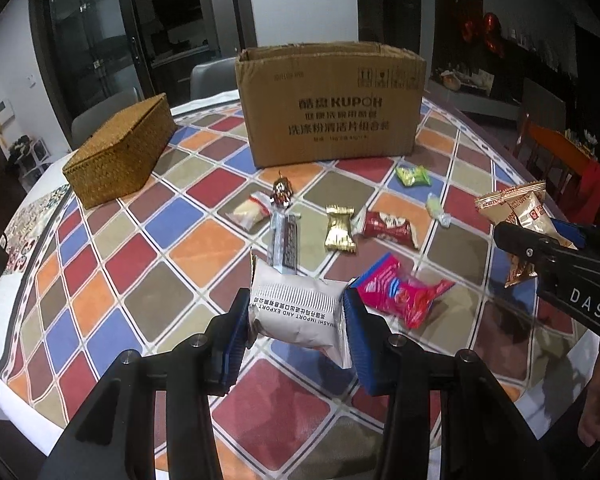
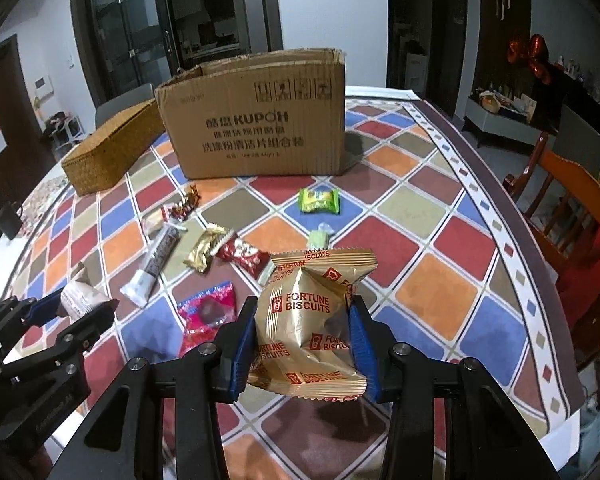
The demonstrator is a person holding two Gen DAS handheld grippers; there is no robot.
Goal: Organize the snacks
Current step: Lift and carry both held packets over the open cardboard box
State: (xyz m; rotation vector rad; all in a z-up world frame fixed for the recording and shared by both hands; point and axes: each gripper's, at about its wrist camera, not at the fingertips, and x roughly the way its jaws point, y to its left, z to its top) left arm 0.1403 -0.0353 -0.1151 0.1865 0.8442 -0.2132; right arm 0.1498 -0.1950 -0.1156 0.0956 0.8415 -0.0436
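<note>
My left gripper (image 1: 296,312) is shut on a white snack packet (image 1: 296,308) with black print, held above the table. My right gripper (image 2: 304,320) is shut on a gold Fortune Biscuits packet (image 2: 312,320), also lifted off the table. Each gripper shows in the other's view: the right gripper (image 1: 540,240) with its gold packet (image 1: 520,212) at the right edge, the left gripper (image 2: 72,312) with the white packet (image 2: 80,300) at the lower left. An open cardboard box (image 1: 332,100) stands at the back of the table. Loose snacks lie in front of it.
A woven lidded basket (image 1: 120,152) sits left of the box. On the checked tablecloth (image 1: 100,292) lie a pink packet (image 1: 396,292), a gold candy (image 1: 340,228), a red packet (image 1: 388,228), a green packet (image 1: 412,176) and a long silver bar (image 1: 284,240). A wooden chair (image 2: 560,184) stands at the right.
</note>
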